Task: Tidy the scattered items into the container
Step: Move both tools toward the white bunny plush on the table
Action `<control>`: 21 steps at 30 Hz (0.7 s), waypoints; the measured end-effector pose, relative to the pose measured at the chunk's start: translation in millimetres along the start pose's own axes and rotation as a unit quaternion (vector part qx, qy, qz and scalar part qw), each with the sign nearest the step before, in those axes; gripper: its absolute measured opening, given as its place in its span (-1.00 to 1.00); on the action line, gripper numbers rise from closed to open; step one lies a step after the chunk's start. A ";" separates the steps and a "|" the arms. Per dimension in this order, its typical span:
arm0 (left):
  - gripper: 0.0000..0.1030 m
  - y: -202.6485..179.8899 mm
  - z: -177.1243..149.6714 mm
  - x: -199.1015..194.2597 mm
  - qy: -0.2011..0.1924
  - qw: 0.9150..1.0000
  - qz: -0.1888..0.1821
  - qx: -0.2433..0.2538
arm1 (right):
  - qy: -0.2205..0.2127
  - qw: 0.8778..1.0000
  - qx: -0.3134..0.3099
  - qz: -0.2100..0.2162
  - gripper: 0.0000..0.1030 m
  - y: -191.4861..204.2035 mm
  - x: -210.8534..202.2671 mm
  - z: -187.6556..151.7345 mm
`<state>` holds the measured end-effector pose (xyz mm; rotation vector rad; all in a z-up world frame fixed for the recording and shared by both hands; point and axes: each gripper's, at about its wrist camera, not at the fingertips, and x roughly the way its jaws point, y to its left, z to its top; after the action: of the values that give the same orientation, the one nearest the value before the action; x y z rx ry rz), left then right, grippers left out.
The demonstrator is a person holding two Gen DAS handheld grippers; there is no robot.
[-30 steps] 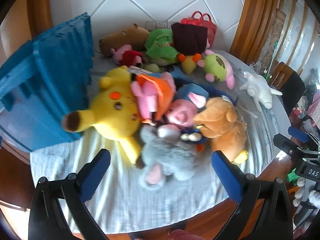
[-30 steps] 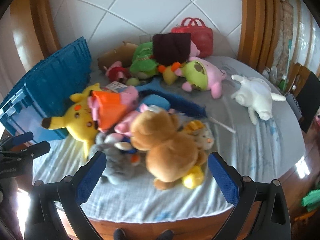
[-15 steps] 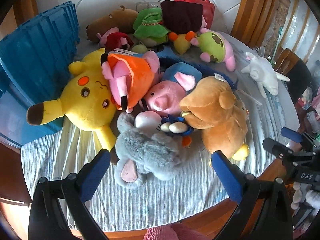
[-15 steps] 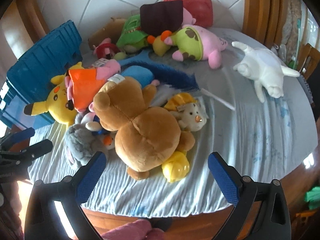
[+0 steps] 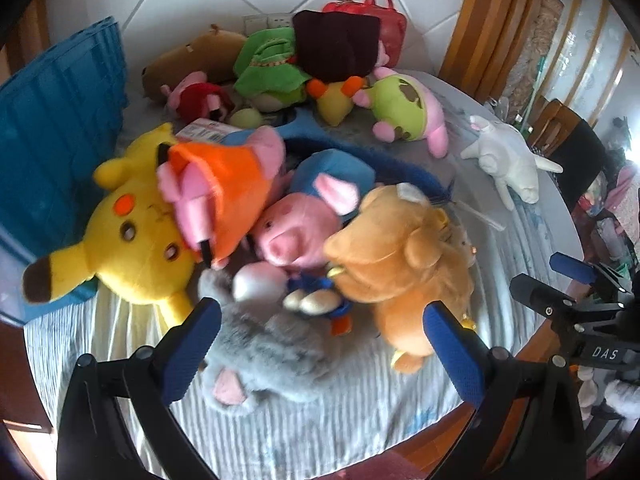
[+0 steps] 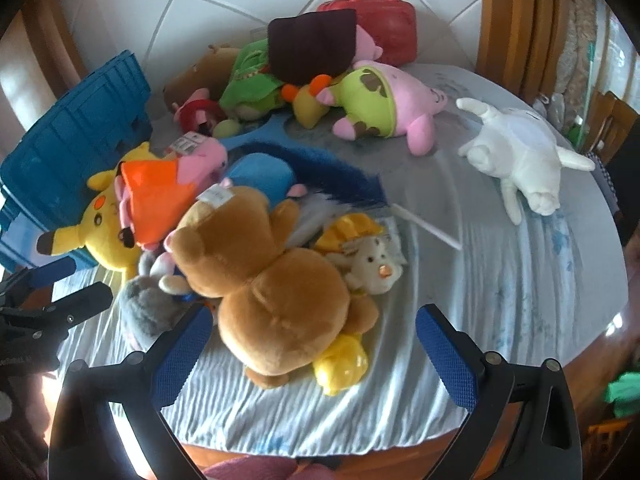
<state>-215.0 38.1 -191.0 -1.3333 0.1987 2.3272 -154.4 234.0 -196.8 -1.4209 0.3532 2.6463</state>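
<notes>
A heap of plush toys covers the cloth-covered round table [image 5: 328,412]. A grey plush [image 5: 264,352] lies nearest, between the wide-spread fingers of my left gripper [image 5: 322,342], which is open. Behind it lie a yellow plush [image 5: 136,236], an orange-and-pink plush [image 5: 220,188], a pink pig [image 5: 296,228] and a brown bear [image 5: 400,264]. My right gripper [image 6: 312,354] is open, its fingers framing the brown bear [image 6: 264,280]. A blue crate [image 5: 56,128], also the blue crate [image 6: 76,148], stands at the table's left.
Further back lie a green plush [image 6: 252,80], a pink-and-green plush [image 6: 384,100], a white plush [image 6: 520,160], a small cream plush [image 6: 376,268] and a red handbag [image 6: 384,24]. Wooden chairs [image 5: 572,148] stand at the right. A tiled wall is behind.
Both grippers have come lower and closer to the heap; the grey plush and the brown bear look larger between the fingers. Both stay open. The toys have not moved.
</notes>
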 end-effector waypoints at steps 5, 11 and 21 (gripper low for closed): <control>1.00 -38.4 17.4 14.8 -0.001 1.000 0.014 0.000 | -0.003 1.000 0.005 0.008 0.99 -37.8 1.2 13.1; 1.00 -101.4 33.7 38.1 0.001 0.999 0.035 -0.040 | -0.001 0.999 -0.023 0.024 0.99 -102.9 4.8 35.8; 1.00 -207.2 69.4 70.3 0.006 0.998 0.041 -0.054 | -0.002 0.999 -0.050 0.019 0.99 -222.4 -9.4 77.9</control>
<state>-207.0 267.5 -194.6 -1.4158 0.1363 2.4288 -164.8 469.1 -180.6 -1.4508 0.2540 2.7331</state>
